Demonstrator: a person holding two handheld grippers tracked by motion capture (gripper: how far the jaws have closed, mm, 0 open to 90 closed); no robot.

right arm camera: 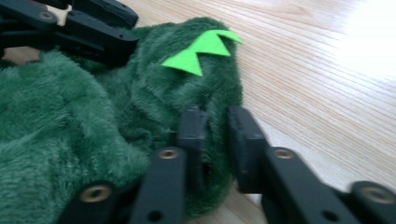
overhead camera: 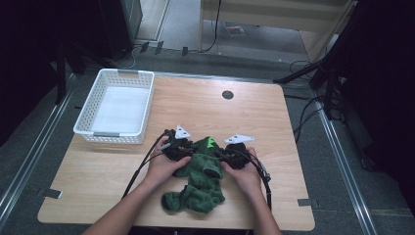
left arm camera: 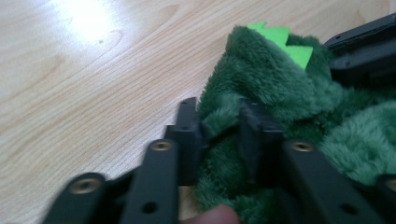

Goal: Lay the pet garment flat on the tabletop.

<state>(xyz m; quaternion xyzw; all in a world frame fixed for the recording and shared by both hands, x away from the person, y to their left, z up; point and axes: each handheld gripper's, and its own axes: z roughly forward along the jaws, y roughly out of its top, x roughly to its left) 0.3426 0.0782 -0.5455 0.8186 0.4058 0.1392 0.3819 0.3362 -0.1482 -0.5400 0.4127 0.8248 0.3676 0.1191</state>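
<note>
Wood table [overhead camera: 274, 127], white basket [overhead camera: 117, 105], grey floor [overhead camera: 29, 142].

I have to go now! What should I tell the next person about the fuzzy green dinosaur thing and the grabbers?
Left gripper: jaws pinched on a fold of the green plush garment, at its left side.
Right gripper: jaws shut on its edge below the bright green spikes.
The garment lies crumpled on the table near the front edge; the white basket sits at the far left, nothing in it.
Done: both grips taken. Left: probably lifting, straightening or folding it, maybe into the basket.
</note>
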